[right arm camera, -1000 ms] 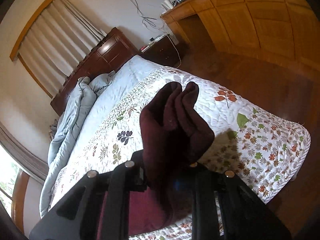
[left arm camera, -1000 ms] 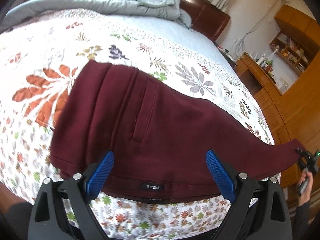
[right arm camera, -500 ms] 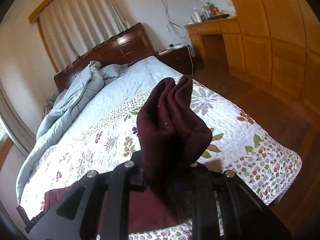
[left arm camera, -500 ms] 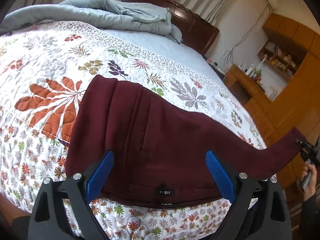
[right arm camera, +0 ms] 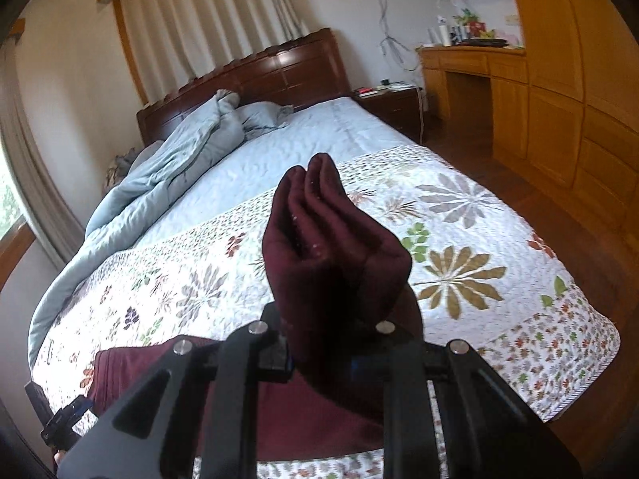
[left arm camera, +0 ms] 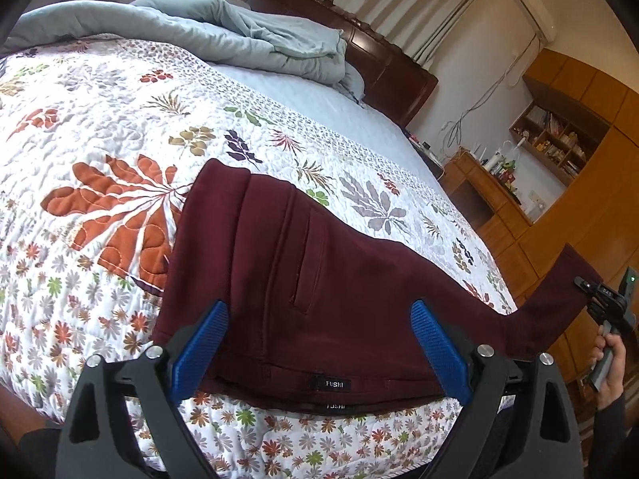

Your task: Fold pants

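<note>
Bedroom: floral quilt (left arm camera: 120,127) over the bed, grey duvet (left arm camera: 255,36) bunched at the far end by the dark headboard (right arm camera: 279,68), wooden cabinets (right arm camera: 559,80) on the right.

Maroon pants (left arm camera: 311,279) lie on the quilt's near edge, waistband nearest, FUSHI label (left arm camera: 329,384) visible; they appear already doubled leg on leg.

Left gripper (left arm camera: 319,343): blue fingers (left arm camera: 199,347) spread wide, one on either side of the waist, gripping nothing.

Right gripper (right arm camera: 331,359): jaws closed on the bunched leg ends, cloth standing up above them; the legs are lifted off the bed on the right.

Judged step: carry cuffs over to the waistband.

- Keep the clamp firm; both cuffs must travel together.
- Lift high enough that the legs clear the quilt, no dragging.
- Left could pin the waist to stop sliding.
- Land cuffs square on the waistband, then smooth.
</note>
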Demonstrator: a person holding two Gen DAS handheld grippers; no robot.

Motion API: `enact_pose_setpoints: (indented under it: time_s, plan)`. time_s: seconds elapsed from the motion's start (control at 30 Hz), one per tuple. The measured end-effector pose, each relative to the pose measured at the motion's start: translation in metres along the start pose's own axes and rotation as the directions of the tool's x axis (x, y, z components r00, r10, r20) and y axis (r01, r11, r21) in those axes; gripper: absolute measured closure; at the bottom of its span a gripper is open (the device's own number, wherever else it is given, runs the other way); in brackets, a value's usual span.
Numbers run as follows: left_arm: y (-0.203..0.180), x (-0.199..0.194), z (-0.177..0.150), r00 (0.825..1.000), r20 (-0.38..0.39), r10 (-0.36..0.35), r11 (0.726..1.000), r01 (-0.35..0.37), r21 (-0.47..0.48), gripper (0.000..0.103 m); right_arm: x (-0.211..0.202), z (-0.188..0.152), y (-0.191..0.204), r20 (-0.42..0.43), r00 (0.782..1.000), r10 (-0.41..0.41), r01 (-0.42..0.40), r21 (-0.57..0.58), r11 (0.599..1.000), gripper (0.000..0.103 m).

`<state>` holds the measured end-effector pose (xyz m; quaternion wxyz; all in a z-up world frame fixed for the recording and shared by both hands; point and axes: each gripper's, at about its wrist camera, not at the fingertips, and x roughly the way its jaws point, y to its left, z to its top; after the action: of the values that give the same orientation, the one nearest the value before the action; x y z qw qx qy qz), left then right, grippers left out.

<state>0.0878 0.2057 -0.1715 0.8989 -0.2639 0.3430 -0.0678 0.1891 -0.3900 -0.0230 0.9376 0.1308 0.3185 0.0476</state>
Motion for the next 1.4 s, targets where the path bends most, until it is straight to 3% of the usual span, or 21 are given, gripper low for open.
enact_pose_setpoints:
  time_s: [0.23, 0.33, 0.37, 0.53, 0.63, 0.7, 0.73, 0.8, 0.93, 1.1, 1.4]
  plan:
    - [0.003, -0.005, 0.0, 1.0, 0.008, -0.02, 1.0, 0.02, -0.022, 0.009, 0.023, -0.014, 0.063, -0.058, 0.998, -0.017, 0.009, -0.139, 0.99, 0.085]
    - [0.005, -0.007, 0.0, 1.0, 0.011, -0.028, 0.999, 0.029, -0.033, 0.009, 0.039, -0.032, 0.097, -0.08, 0.995, -0.067, 0.044, -0.261, 0.964, 0.085]
    - [0.007, -0.007, 0.0, 0.999, 0.012, -0.031, 0.999, 0.031, -0.038, 0.009, 0.047, -0.043, 0.114, -0.078, 0.992, -0.103, 0.071, -0.337, 0.939, 0.085]
    - [0.011, -0.008, 0.001, 0.999, 0.013, -0.039, 0.998, 0.04, -0.051, 0.009, 0.078, -0.104, 0.177, -0.018, 0.976, -0.218, 0.157, -0.636, 0.756, 0.085]
    - [0.011, -0.008, 0.001, 0.999, 0.013, -0.042, 0.998, 0.043, -0.052, 0.009, 0.099, -0.143, 0.201, 0.013, 0.963, -0.271, 0.184, -0.765, 0.617, 0.086]
    - [0.012, -0.008, 0.001, 0.999, 0.014, -0.045, 0.997, 0.046, -0.056, 0.009, 0.112, -0.171, 0.212, 0.058, 0.95, -0.305, 0.212, -0.841, 0.498, 0.086]
    - [0.013, -0.008, 0.001, 0.999, 0.015, -0.047, 0.997, 0.048, -0.059, 0.009, 0.116, -0.178, 0.214, 0.071, 0.947, -0.313, 0.218, -0.859, 0.463, 0.086]
    - [0.015, -0.009, 0.001, 0.999, 0.016, -0.05, 0.997, 0.051, -0.064, 0.009, 0.124, -0.2, 0.219, 0.122, 0.936, -0.329, 0.242, -0.904, 0.352, 0.086]
    - [0.015, -0.01, 0.0, 0.999, 0.016, -0.052, 0.996, 0.053, -0.066, 0.009, 0.131, -0.224, 0.22, 0.188, 0.925, -0.329, 0.267, -0.939, 0.215, 0.086]
    - [0.015, -0.01, 0.0, 0.999, 0.016, -0.051, 0.996, 0.052, -0.067, 0.009, 0.134, -0.236, 0.215, 0.205, 0.924, -0.324, 0.265, -0.952, 0.152, 0.085]
    - [0.013, -0.01, -0.002, 0.999, 0.009, -0.038, 0.998, 0.039, -0.056, 0.009, 0.134, -0.241, 0.212, 0.164, 0.932, -0.323, 0.224, -0.962, 0.159, 0.085]
